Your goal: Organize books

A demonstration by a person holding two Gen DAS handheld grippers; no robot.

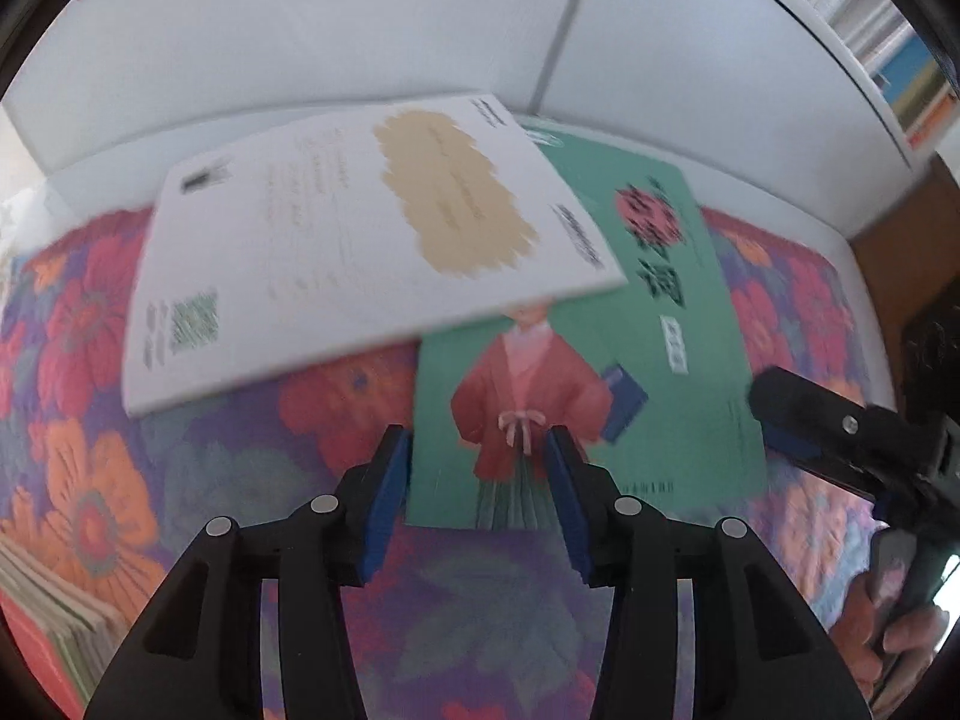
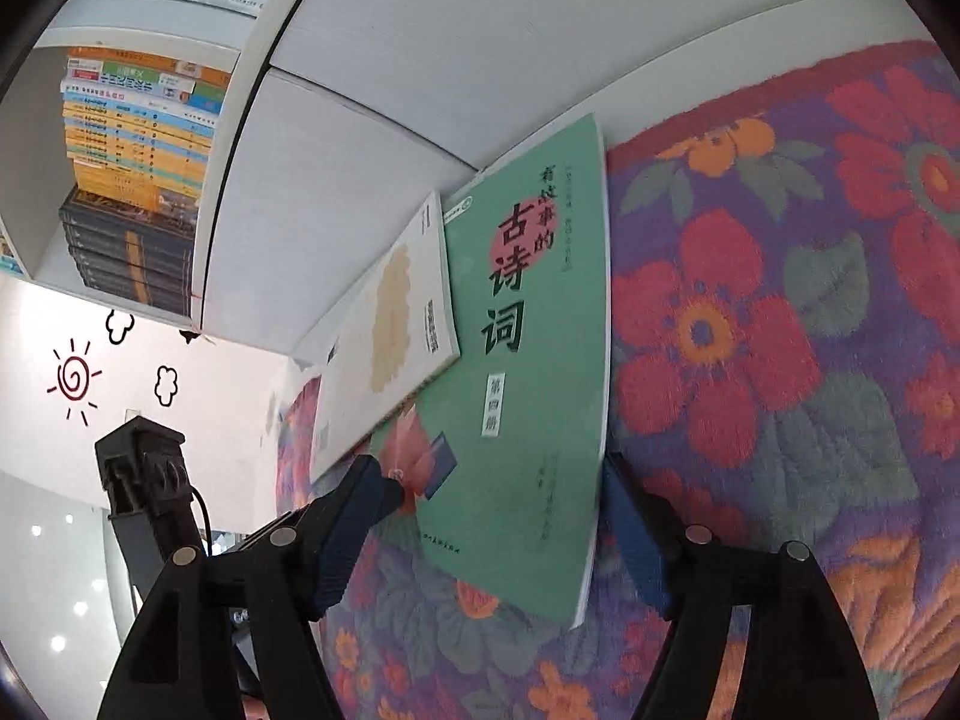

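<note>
- Books lie on a flowered cloth (image 2: 780,330) that covers the tabletop: a green book (image 2: 528,372) flat with its cover up, and a white book (image 1: 360,240) whose corner overlaps the green one's far left part.
- Green book's far edge sits close to the white cabinet wall (image 1: 360,30) behind the cloth.
- Left gripper (image 1: 480,504) hangs over the near edge of the green book, blue pads (image 1: 384,510) partly apart, with nothing pinched; the book's near left corner shows in the gap beneath.
- Right gripper (image 2: 498,516) stands wide, one finger above the cover and the other beside the book's right edge; its pads do not press on it.
- In the left wrist view, the right gripper shows at the book's right side, with a hand (image 1: 900,642) on its handle.
- Stacked books (image 2: 138,168) fill a shelf compartment at the far left of the right wrist view.
- More book edges (image 1: 54,618) show at the near left corner of the left wrist view.
</note>
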